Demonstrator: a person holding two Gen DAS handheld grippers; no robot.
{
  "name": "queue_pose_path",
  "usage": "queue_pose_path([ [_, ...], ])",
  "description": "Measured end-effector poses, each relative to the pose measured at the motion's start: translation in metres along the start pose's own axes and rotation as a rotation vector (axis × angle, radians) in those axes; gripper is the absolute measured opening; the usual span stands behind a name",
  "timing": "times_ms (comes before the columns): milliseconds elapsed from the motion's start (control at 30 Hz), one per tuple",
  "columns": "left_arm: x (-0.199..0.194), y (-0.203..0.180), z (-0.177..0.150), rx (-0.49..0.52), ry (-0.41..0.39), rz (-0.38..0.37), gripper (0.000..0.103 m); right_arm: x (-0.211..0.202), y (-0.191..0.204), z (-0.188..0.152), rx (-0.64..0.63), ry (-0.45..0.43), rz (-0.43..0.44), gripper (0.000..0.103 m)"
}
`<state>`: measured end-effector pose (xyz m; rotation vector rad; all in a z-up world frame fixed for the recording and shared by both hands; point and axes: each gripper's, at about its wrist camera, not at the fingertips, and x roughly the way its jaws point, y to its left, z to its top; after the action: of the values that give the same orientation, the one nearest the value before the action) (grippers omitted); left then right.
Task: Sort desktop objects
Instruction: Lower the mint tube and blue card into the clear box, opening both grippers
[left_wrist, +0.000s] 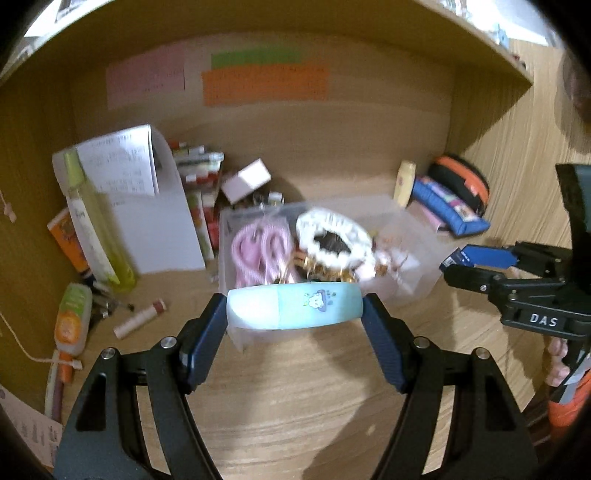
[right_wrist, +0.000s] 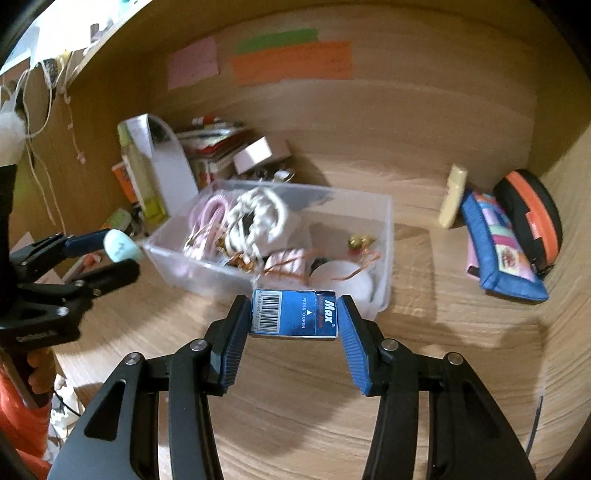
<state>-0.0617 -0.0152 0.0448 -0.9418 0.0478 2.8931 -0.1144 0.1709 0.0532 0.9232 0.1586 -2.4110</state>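
I've got left gripper clamping eraser, right gripper clamping box, bin at 12 o'clock for dropping.

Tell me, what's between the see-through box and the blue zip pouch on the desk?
Nothing: only bare wooden desk separates the clear box and the blue pouch. The right wrist view shows it best.
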Motion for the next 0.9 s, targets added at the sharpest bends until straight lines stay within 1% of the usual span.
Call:
queue_pose_path([
  [133, -0.003, 0.003, 0.011, -0.022, -0.038, 0.000, 0.073, -0.008, -0.012, 0.009, 0.025, -0.037, -0.012, 0.045],
  [267, 0.001, 0.011, 0.024, -0.073, -0.051, -0.060, 0.073, -0.014, -0.021, 0.019, 0.043, -0.070, -0.025, 0.045],
  [433, 0.017, 0.012, 0.035, -0.092, -0.050, -0.057, 0.073, -0.011, -0.029, 0.031, 0.047, -0.089, -0.037, 0.045],
  [600, 0.044, 0.011, 0.037, -0.105, -0.011, -0.049, 0.073, 0.008, -0.034, 0.037, 0.050, -0.064, -0.044, 0.045],
  [767, 0.076, 0.015, 0.034, -0.125, 0.049, -0.057, 0.073, 0.036, -0.040, 0.035, 0.054, -0.007, -0.062, 0.045],
  [900, 0.093, 0.016, 0.030, -0.127, 0.083, -0.054, 0.073, 0.052, -0.041, 0.031, 0.044, 0.029, -0.070, 0.045],
])
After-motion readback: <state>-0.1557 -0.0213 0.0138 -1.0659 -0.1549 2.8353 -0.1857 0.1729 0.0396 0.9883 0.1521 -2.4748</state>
